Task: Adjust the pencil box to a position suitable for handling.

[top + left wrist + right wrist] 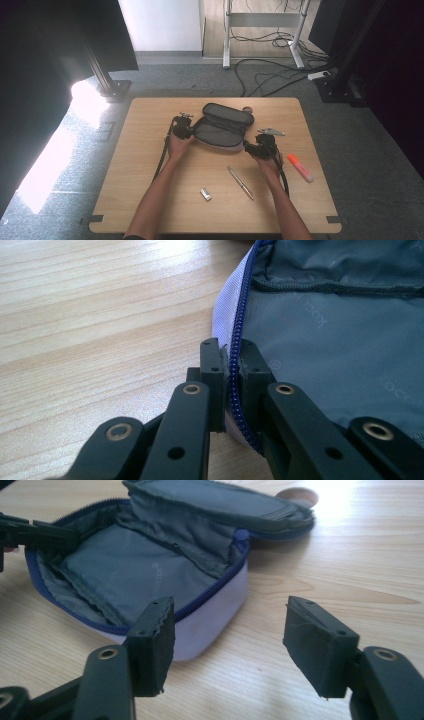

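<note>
Left gripper point(229, 371) fingers pinch the open grey zippered fabric pouch's point(220, 129) rim; right gripper point(227, 630), fingers spread, must next fetch an item.

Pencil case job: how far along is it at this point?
Done: the pencil case lies unzipped, lid folded back, inside bare. In hand: the left claw pinches its zipper edge; the right claw stands open beside it, holding nothing. Left, probably: pen, orange highlighter and small silver item lie on the table.
</note>
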Available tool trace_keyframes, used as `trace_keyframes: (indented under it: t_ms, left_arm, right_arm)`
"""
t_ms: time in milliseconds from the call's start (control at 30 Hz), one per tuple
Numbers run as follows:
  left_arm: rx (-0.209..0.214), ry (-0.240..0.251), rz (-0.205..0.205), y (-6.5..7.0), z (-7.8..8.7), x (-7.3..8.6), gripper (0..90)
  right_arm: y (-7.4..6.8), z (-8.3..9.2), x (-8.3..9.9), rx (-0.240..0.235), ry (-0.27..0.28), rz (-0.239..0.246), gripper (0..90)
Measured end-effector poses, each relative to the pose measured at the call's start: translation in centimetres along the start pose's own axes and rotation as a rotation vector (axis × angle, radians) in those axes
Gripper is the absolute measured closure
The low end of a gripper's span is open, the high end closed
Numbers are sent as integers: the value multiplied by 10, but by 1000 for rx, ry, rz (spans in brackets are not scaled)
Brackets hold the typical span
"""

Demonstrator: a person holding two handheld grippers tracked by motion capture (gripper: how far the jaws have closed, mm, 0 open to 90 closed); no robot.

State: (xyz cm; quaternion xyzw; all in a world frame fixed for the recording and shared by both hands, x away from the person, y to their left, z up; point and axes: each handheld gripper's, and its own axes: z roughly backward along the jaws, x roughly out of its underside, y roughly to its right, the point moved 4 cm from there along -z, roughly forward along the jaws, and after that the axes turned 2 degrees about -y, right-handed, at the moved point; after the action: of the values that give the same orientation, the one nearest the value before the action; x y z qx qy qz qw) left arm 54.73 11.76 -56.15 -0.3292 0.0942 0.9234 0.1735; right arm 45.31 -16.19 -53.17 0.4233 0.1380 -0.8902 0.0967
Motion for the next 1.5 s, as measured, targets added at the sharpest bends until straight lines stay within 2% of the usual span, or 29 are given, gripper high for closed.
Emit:
trace_keyframes:
  t_ms: [167, 333, 433, 467, 667, 767, 867, 933, 1033, 1067, 1133, 1167, 1200, 1233, 1267, 1400, 1500]
  left_arm:
    - [5, 1, 2, 0, 0, 0, 846]
    - [8, 3, 3, 0, 0, 1, 846]
    - [10, 4, 0, 0, 1, 1, 846]
    - [13, 3, 0, 0, 1, 1, 845]
    - [17, 5, -2, 1, 2, 2, 845]
    - [21, 4, 0, 1, 2, 3, 845]
    - [25, 4, 1, 1, 2, 3, 845]
    - [26, 4, 0, 1, 2, 3, 846]
    - [26, 5, -1, 1, 2, 3, 846]
    - [27, 6, -2, 1, 2, 4, 846]
    - [28, 6, -1, 1, 3, 4, 848]
    - [29, 7, -2, 1, 3, 4, 849]
    - [33, 7, -3, 1, 3, 4, 849]
    - [33, 7, -3, 1, 3, 4, 850]
    - [42, 9, -4, 2, 5, 5, 850]
    - [58, 16, -4, 2, 8, 7, 854]
    - [70, 34, -6, 2, 14, 9, 855]
  right_arm:
    - [-7, -14, -7, 23, -8, 25, 363]
    - [-12, -29, -8, 22, -28, 7, 360]
    - [-13, -33, -7, 23, -32, 7, 361]
    - [-14, -40, -4, 25, -43, 4, 359]
    - [-12, -53, 3, 43, -81, 4, 364]
    - [-9, -56, 5, 67, -84, 4, 437]
    - [-6, -59, 5, 54, -91, -23, 483]
    - [-5, -61, 5, 51, -118, -29, 511]
    - [-5, -63, 3, 52, -121, -36, 548]
    - [-6, -64, 1, 79, -125, -24, 596]
    - [-6, -64, 0, 92, -128, -23, 619]
    - [-6, -64, -2, 119, -131, -18, 693]
    - [-5, -64, -3, 129, -132, -17, 733]
    - [-5, -64, -3, 129, -132, -17, 733]
    - [-4, -64, -3, 161, -126, -18, 802]
    - [-2, -63, -3, 174, -125, -8, 847]
    - [-2, -61, -5, 158, -112, -14, 858]
